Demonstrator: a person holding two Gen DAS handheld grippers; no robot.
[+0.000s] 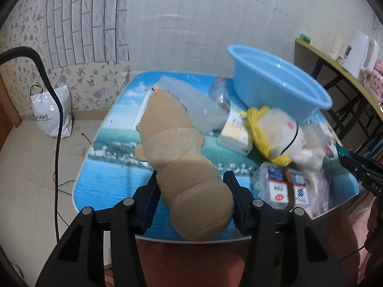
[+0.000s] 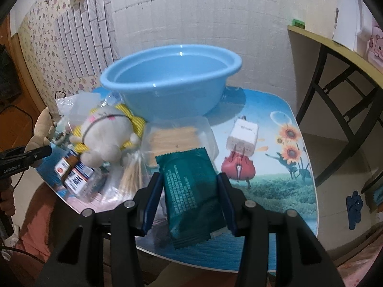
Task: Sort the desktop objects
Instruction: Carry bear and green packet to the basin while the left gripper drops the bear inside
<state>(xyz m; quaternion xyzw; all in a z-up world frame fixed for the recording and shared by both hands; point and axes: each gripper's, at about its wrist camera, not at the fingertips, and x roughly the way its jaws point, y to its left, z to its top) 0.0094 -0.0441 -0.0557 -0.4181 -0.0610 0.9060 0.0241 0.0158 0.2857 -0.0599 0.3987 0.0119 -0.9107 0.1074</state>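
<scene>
Left gripper [image 2: 36, 154] reads "GenRobot.AI" (packet [image 2: 194, 191] print illegible).

My left camera sits just behind the left gripper [image 1: 191, 186], looking forward and down along its fingers across the surface [image 1: 115, 167] toward the far wall, close in, with the brown toy [image 1: 182, 167] filling the near field. My right camera sits the same way behind the right gripper [image 2: 189, 189], angled down over the surface's other side, the green packet [image 2: 194, 191] close before it. Both views share the basin [image 1: 275, 81], the white toy [image 1: 282, 134] and the boxed pack [image 1: 280, 186]. Each view catches the other gripper at its edge.
</scene>
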